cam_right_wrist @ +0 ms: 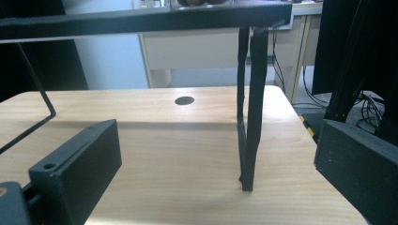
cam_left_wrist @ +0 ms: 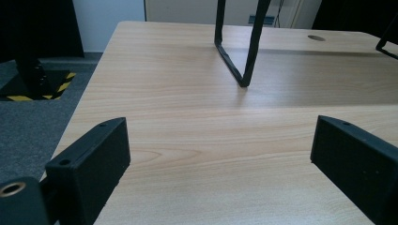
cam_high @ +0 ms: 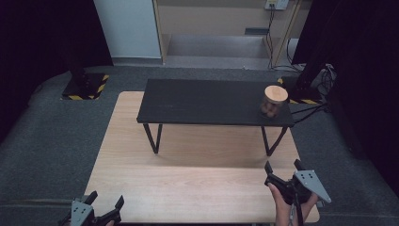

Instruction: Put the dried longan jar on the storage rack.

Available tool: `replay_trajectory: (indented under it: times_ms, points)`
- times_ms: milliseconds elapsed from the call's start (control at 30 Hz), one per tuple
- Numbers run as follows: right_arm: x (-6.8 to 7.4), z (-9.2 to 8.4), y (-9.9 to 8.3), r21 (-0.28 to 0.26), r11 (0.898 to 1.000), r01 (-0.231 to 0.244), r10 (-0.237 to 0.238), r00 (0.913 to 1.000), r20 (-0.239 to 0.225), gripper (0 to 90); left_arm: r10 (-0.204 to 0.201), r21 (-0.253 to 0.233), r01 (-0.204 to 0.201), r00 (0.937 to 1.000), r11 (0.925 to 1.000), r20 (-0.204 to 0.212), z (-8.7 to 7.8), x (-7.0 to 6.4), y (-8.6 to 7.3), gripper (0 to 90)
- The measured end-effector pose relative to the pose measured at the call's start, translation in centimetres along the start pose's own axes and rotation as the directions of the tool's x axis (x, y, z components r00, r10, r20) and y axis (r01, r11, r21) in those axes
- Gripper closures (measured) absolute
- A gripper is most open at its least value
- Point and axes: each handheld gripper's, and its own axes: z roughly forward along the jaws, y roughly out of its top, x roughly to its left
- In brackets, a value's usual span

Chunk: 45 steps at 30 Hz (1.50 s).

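A glass jar with a round wooden lid and brown contents stands at the right end of a black raised shelf. My right gripper is open near the table's front right corner, in front of the shelf's right leg. At the front left edge my left gripper is open, nothing between its jaws, facing the shelf's left leg. Both grippers are well short of the jar.
The shelf stands on a light wooden table on thin black legs. Grey carpet surrounds the table. Black stands on yellow-striped bases sit at the far left and far right, with cables at the right.
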Motion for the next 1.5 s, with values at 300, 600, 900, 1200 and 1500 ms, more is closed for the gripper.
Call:
replay_trajectory:
  times_ms: [300, 600, 900, 1200, 1500]
  points:
    - [-0.3, -0.9, -1.8, -0.001, 1.000, -0.004, 0.004, 0.9999, 0.011, 1.3, 0.010, -0.004, -0.010, 0.9999, 0.9999, 0.001, 0.3, -0.1, 0.3, 3.7]
    - [-0.6, -1.5, -3.0, 0.006, 1.000, -0.012, 0.011, 0.9999, 0.012, 1.3, 0.018, 0.001, -0.018, 0.9998, 0.9998, 0.004, 0.7, -0.3, 0.4, 3.7]
    - [-1.0, -2.4, -4.7, 0.020, 0.999, -0.026, 0.026, 0.9993, 0.029, 1.2, 0.027, 0.010, -0.027, 0.9996, 0.9996, 0.009, 1.4, -0.5, 0.4, 3.6]
    - [-1.4, -2.8, -5.7, 0.018, 0.999, -0.038, 0.037, 0.9988, 0.030, 1.3, 0.041, 0.008, -0.041, 0.9991, 0.9991, -0.013, 1.9, -0.3, 0.5, 3.6]
    - [-1.6, -3.2, -7.1, 0.001, 0.998, -0.070, 0.070, 0.9967, 0.040, 1.4, 0.050, 0.010, -0.049, 0.9981, 0.9987, -0.036, 2.3, 0.1, 0.7, 3.6]
